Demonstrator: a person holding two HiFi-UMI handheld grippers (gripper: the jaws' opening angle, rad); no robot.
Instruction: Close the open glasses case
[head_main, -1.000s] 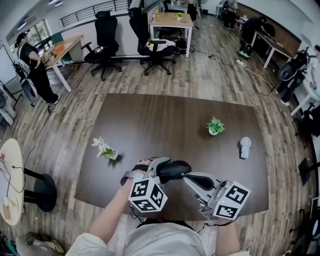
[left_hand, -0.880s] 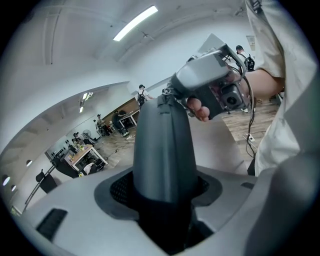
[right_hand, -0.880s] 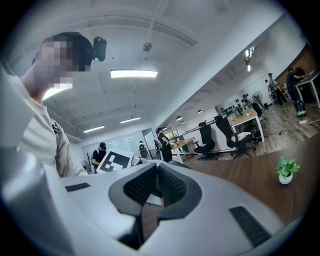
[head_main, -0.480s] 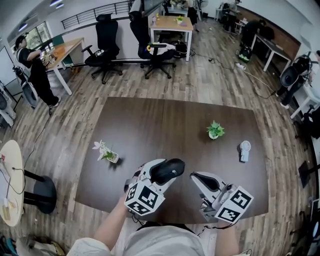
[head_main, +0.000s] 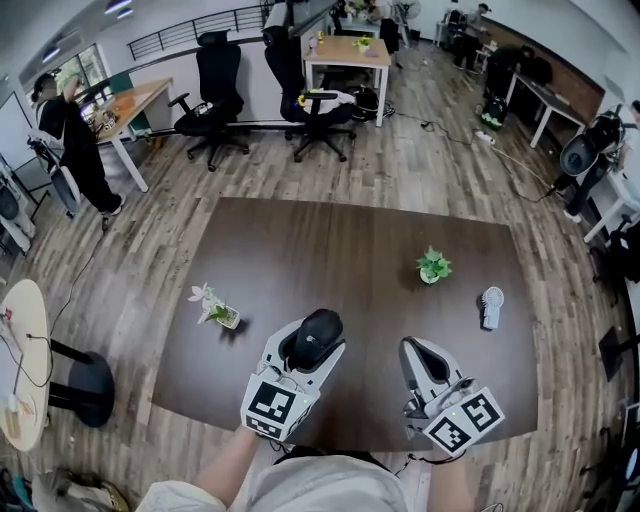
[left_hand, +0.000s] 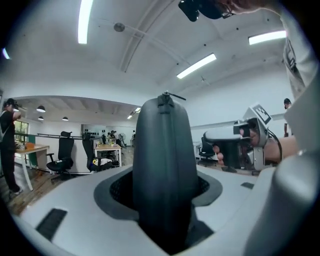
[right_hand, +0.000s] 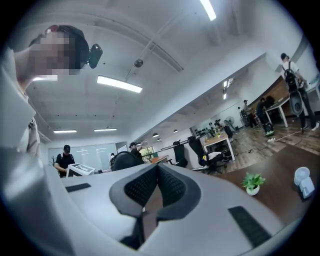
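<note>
The dark glasses case (head_main: 315, 338) looks closed, with its zipper pull on top. It stands edge-on between the pads of my left gripper (head_main: 306, 352), which is shut on it above the near part of the brown table (head_main: 330, 240). In the left gripper view the case (left_hand: 162, 160) fills the middle between the left gripper (left_hand: 162, 205) pads, and the right gripper (left_hand: 240, 145) shows off to the right. My right gripper (head_main: 420, 352) is shut with nothing in it, apart from the case. In its own view the right gripper (right_hand: 156, 189) has its jaws pressed together.
A small green potted plant (head_main: 432, 266) and a white hand fan (head_main: 490, 302) sit on the table's right half; both also show in the right gripper view. A small flower pot (head_main: 216, 310) stands at the left. Office chairs, desks and people lie beyond the table.
The left gripper has rolled and lifted the case away from the right gripper, standing it more on edge. The right gripper has drawn off to the right, no longer at the case.
</note>
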